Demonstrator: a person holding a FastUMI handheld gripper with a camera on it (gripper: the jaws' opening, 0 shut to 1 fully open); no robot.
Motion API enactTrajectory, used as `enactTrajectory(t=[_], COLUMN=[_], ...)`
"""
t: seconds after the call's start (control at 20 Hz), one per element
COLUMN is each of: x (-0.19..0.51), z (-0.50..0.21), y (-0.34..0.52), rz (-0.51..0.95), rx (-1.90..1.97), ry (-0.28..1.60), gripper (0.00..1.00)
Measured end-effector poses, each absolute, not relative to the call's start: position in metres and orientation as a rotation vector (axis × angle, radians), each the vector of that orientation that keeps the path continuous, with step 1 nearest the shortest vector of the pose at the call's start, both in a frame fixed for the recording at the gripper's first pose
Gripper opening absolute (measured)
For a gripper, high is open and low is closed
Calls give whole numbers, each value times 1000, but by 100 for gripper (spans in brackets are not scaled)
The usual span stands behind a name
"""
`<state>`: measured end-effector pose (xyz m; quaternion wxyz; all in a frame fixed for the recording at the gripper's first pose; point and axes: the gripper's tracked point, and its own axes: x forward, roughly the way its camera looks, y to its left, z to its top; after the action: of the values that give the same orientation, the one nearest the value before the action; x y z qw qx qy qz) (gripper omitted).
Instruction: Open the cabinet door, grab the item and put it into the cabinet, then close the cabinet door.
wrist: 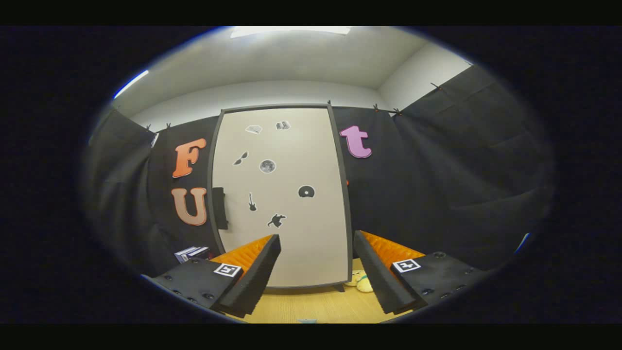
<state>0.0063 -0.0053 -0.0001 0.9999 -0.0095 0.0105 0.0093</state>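
Note:
A tall cabinet (284, 194) stands on the wooden table beyond my fingers, its pale door shut and dotted with small dark stickers. A dark handle (219, 208) sits on the door's left edge. My gripper (317, 243) is open, its two fingers wide apart with nothing between them, held some way back from the door. A small yellowish soft item (362, 282) lies on the table at the cabinet's lower right corner, partly hidden behind my right finger.
The wooden tabletop (311, 306) stretches between me and the cabinet. A stack of books (192, 253) lies left of the cabinet against the black cloth wall. A small bluish thing (306, 320) peeks up at the table's near edge.

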Motion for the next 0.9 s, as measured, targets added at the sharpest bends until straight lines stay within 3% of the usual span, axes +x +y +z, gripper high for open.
enactTrajectory(t=[0.45, 0.9], x=[8, 57], z=[2, 8], y=[3, 116], rz=[-27, 173], rx=[-22, -25], ry=[28, 70], gripper=[97, 97])
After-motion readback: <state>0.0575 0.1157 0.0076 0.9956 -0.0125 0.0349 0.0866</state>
